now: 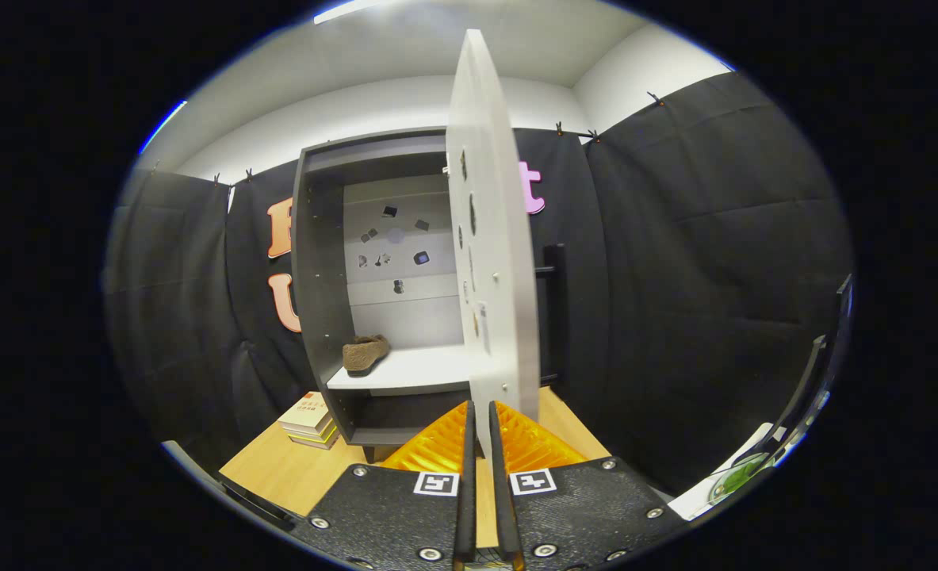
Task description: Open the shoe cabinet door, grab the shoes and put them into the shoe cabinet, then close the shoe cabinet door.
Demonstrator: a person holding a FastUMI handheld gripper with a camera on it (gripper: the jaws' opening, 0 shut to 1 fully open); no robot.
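The gripper [478, 424] has its two fingers drawn close together, pinching the lower edge of the open cabinet door [491, 238], which rises edge-on straight up from between them. The door stands swung out from the shoe cabinet [322, 270], its pale inner face turned toward the opening and carrying several small dark marks (too small to identify). The cabinet sits beyond the fingers and to their left, resting on a wooden table [278, 472]. One brown shoe [365, 353] lies on the cabinet's white shelf [413, 369], at the shelf's left end, well ahead of the fingertips and left of the door. A short stack of books [310, 420] lies on the table just beside the cabinet's left foot.
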